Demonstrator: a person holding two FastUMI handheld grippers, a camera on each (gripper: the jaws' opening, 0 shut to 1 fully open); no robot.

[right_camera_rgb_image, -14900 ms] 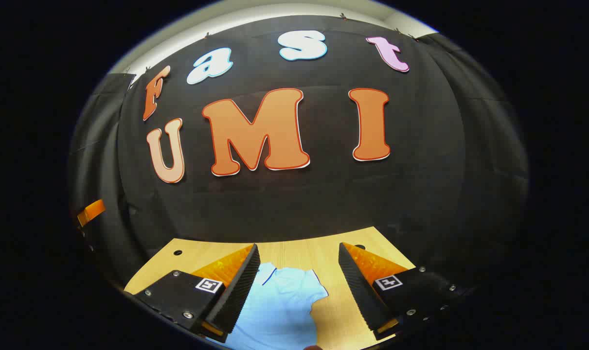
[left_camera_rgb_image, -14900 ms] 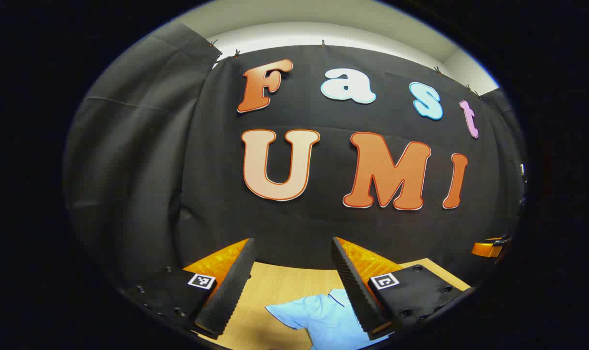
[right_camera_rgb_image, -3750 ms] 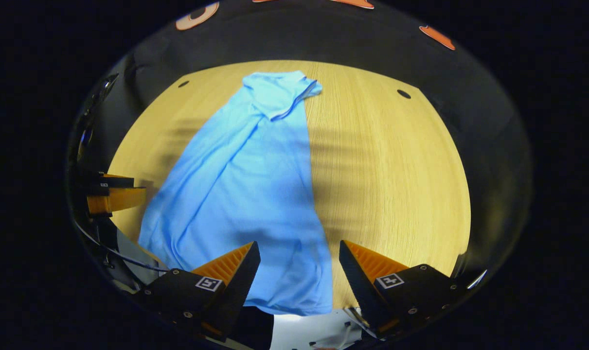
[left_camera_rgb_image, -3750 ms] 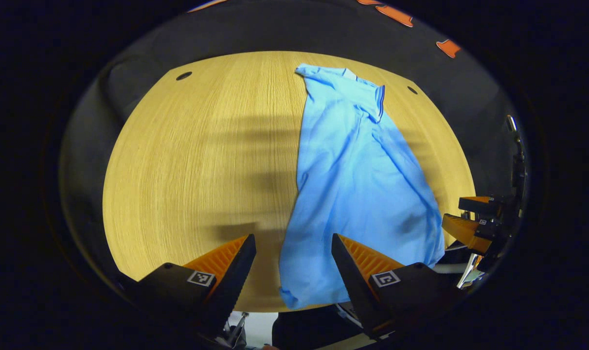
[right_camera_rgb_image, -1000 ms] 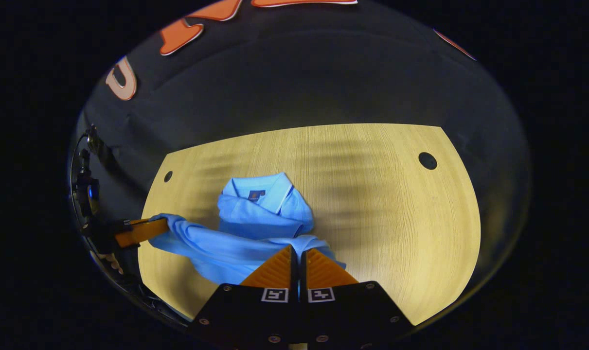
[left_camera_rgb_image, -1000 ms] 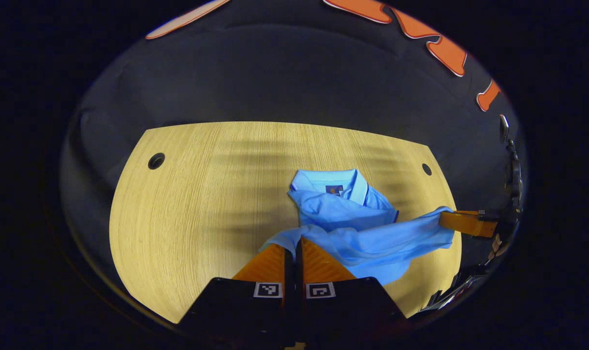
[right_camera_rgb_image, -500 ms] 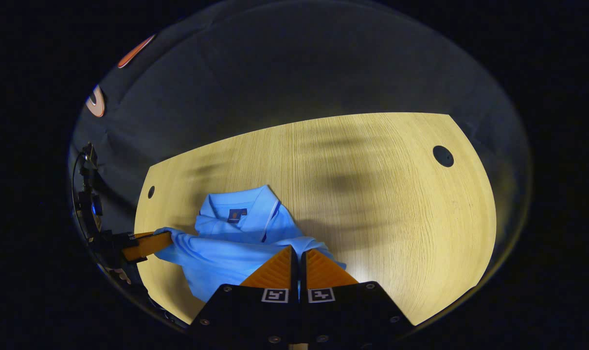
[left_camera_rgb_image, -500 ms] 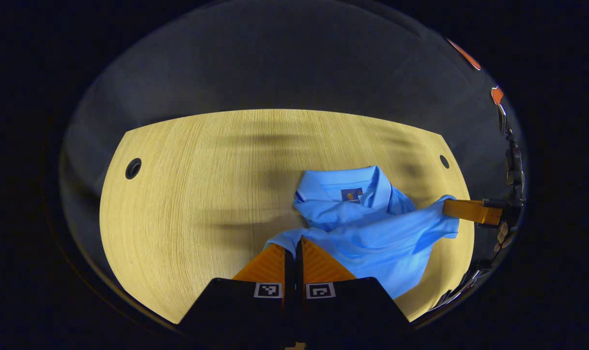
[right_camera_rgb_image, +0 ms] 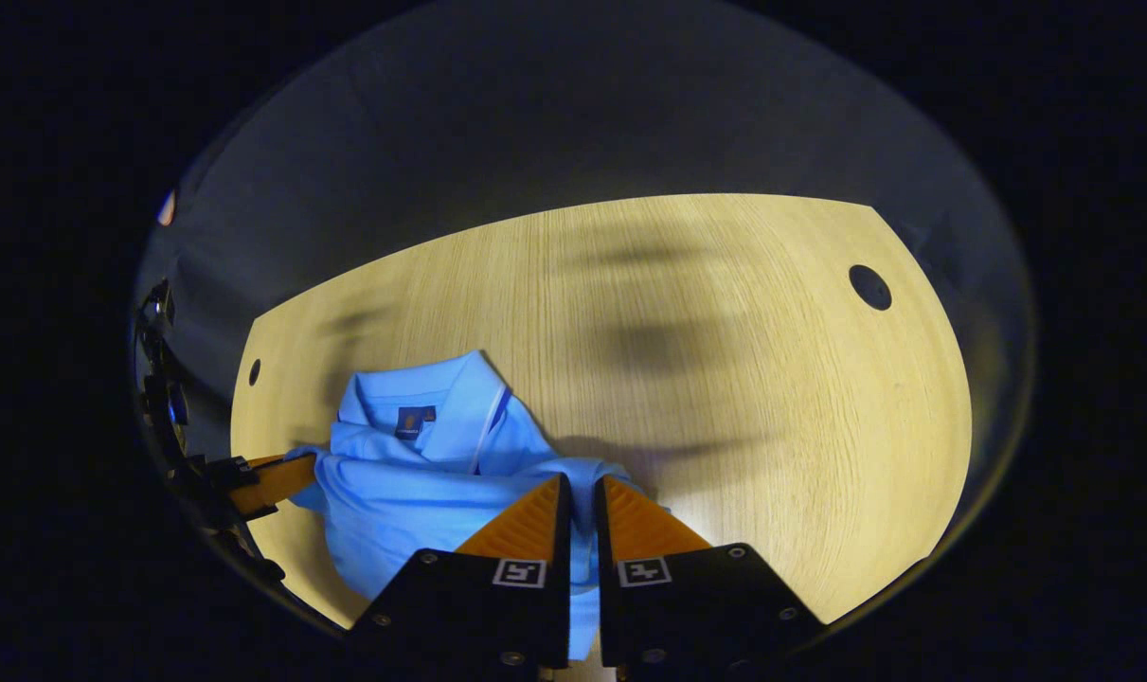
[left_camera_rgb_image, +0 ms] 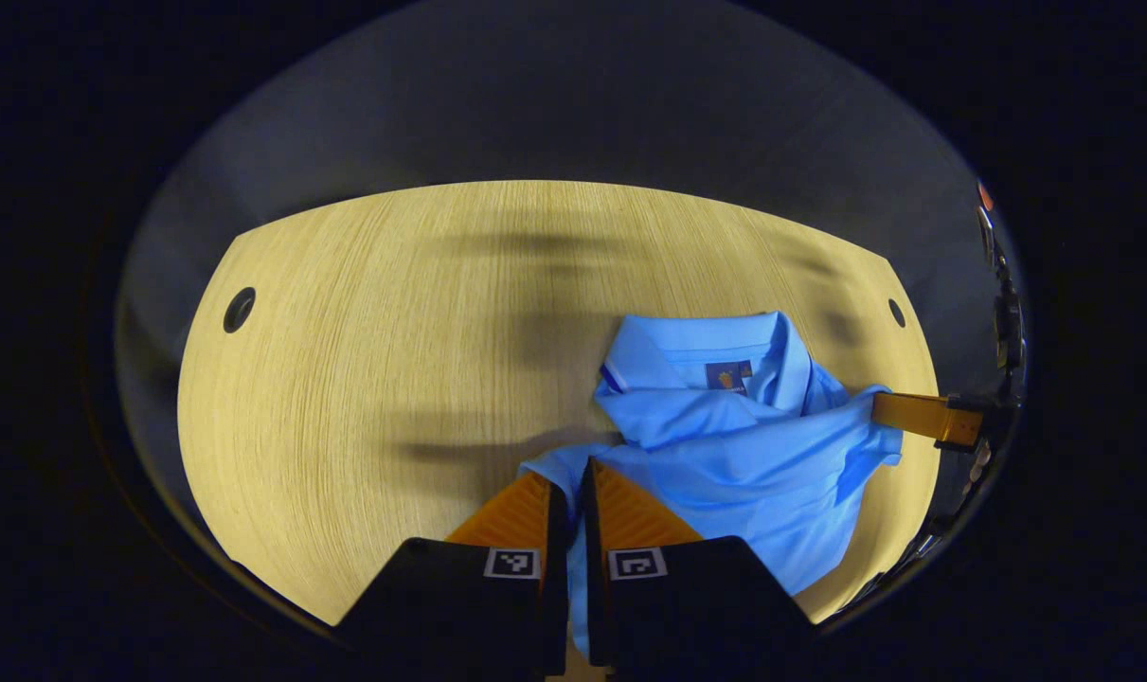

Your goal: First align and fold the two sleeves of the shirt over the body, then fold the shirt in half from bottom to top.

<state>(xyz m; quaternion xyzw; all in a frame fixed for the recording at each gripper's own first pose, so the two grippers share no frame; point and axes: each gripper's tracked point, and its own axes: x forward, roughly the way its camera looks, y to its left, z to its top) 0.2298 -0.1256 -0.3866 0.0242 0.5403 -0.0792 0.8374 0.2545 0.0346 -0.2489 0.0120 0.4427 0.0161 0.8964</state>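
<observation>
The light blue shirt (left_camera_rgb_image: 725, 455) lies bunched on the wooden table (left_camera_rgb_image: 365, 360), its lower part drawn up over the body and close to the collar (left_camera_rgb_image: 715, 346). My left gripper (left_camera_rgb_image: 573, 469) is shut on the shirt's hem at one corner, with cloth showing in the thin gap between the jaws. My right gripper (right_camera_rgb_image: 581, 483) is shut on the other hem corner of the shirt (right_camera_rgb_image: 412, 493). Each gripper appears side-on in the other's view, the right gripper (left_camera_rgb_image: 914, 415) and the left gripper (right_camera_rgb_image: 260, 483), both at the cloth's edge. The sleeves are hidden under the folds.
The table (right_camera_rgb_image: 725, 379) has a round cable hole (left_camera_rgb_image: 239, 310) at the far left and another hole (right_camera_rgb_image: 869, 287) at the far right. The booth's black cloth wall rises behind the far edge. Bare wood stretches on both sides of the shirt.
Both grippers have carried the hem farther up toward the collar and lower to the table. The cloth slackens over the body. The gap between each pair of jaws looks slightly wider.
</observation>
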